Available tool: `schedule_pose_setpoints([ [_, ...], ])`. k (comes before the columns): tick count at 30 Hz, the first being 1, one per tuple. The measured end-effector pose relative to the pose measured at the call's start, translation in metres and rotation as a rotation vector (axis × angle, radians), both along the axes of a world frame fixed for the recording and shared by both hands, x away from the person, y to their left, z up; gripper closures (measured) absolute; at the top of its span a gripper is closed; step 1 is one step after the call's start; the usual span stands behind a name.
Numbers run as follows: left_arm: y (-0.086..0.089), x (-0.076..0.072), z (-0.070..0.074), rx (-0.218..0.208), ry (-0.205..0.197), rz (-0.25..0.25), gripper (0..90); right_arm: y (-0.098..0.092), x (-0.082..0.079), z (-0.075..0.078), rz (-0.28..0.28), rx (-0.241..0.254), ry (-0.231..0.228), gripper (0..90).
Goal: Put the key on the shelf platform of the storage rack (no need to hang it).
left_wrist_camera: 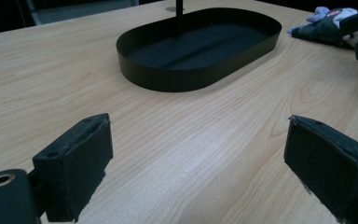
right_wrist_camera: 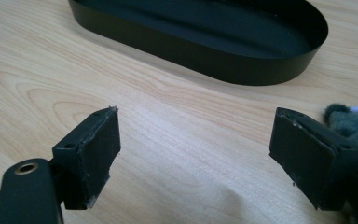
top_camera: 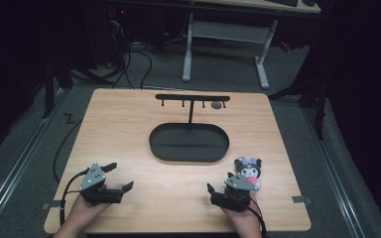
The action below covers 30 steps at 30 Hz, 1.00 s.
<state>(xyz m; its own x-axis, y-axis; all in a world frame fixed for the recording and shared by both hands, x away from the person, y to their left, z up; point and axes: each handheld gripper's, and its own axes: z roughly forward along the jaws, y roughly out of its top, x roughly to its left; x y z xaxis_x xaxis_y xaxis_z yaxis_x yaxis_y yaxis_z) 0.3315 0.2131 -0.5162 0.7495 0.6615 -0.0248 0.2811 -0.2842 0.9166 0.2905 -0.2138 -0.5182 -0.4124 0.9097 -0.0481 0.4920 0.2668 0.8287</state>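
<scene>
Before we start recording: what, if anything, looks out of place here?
Only the plush toy: it lies flat on the table beside the right gripper, outside the black tray. Nothing looks spilled or damaged.

I hold my left claw point(top_camera: 117, 177) low over the tabletop point(top_camera: 129, 129) near its front left corner, jaws spread wide with nothing between. My right claw point(top_camera: 218, 191) sits near the front edge, right of centre, equally agape.
</scene>
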Motion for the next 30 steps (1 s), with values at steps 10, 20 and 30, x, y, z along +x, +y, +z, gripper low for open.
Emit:
schedule_pose_setpoints([
  [10,0.0003,-0.0012,0.0009,-0.013,0.012,-0.012,8.5,-0.0044,-0.0011,0.0023,-0.019,0.019,-0.011,16.2],
  [20,0.0014,-0.0002,-0.0002,-0.013,0.018,0.010,7.5,-0.0050,0.0018,-0.0011,-0.037,-0.004,0.016,16.6],
  [30,0.0013,0.0004,0.0016,0.012,0.007,0.021,9.8,-0.0104,0.0020,0.0005,-0.038,-0.004,0.028,16.7],
])
